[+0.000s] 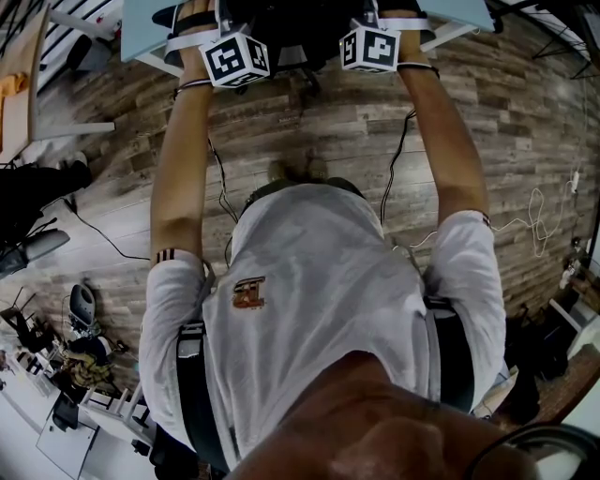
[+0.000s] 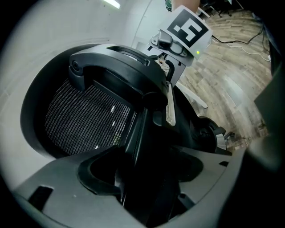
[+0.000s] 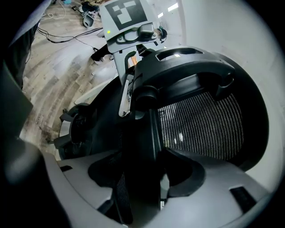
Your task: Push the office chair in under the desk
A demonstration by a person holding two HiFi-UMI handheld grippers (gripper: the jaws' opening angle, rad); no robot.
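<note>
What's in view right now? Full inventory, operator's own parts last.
office chair: 1, black with mesh back, ahead of the person by the desk
desk: 1, pale top, top edge of head view
floor: 1, brown-grey wood planks, underfoot
cables: several, black plus a white one at right, on the floor
clutter: mixed colours, floor at lower left, too small to itemise
left gripper: 1, grey, jaws on the chair back's frame
right gripper: 1, grey, jaws on the same frame
arms: 2, stretched forward
shirt: 1, white
</note>
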